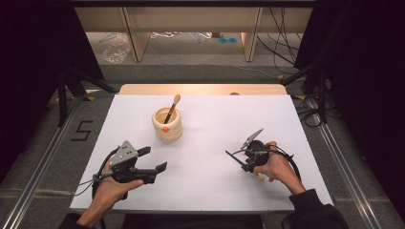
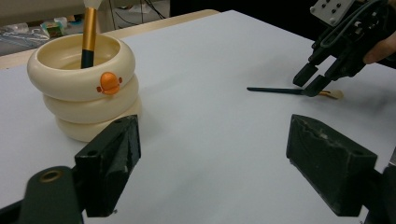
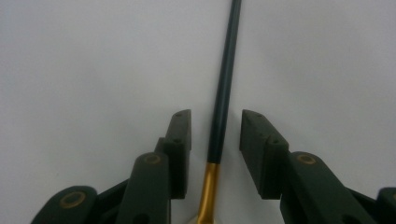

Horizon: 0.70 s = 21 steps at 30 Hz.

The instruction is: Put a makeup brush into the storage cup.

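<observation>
Cream ringed holder with brush stands well clear.

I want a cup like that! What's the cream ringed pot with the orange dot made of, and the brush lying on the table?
Cream ringed pot: probably glazed ceramic or glossy plastic; smooth, softly shiny. Lying brush: dark lacquered handle, gold band looks metal.

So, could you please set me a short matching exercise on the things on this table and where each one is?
Things:
1. cream ringed pot
2. brush in the pot
3. brush on the table
4. left claw

Places or states:
A. lying flat between the right claw's jaws, not yet pinched
B. standing upright, bristles up
C. open, holding nothing
D. far middle of the white table

Pairs: 1-D, 2-B, 3-A, 4-C
</observation>
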{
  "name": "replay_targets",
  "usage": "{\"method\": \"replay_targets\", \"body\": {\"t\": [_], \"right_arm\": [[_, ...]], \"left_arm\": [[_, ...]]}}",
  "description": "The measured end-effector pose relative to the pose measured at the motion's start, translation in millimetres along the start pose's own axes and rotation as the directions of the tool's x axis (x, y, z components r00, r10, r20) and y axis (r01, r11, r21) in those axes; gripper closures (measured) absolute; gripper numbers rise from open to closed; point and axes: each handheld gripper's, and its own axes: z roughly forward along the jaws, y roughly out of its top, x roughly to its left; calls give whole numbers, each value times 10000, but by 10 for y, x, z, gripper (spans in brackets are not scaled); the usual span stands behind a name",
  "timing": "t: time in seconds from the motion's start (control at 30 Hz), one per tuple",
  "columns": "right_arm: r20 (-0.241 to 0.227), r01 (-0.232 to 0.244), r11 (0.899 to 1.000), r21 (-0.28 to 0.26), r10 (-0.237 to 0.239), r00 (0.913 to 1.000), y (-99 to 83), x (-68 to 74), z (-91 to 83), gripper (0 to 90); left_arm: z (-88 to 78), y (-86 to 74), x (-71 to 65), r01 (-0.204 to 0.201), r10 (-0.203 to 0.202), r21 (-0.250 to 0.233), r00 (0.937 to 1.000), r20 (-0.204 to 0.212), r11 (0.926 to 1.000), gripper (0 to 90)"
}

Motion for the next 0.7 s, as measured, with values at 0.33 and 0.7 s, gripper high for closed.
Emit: {"method": "replay_targets", "body": {"t": [0.33,0.7], "right_arm": [[-91,138,9990,414,-135,9999,41,-7,37,684],[-158,2,9974,725,10,9999,84,-51,40,753]], "left_arm": [[2,0,-3,4,-4,27,10000,-3,10000,179],[2,2,1,-96,96,53,9999,50,9999,180]]}}
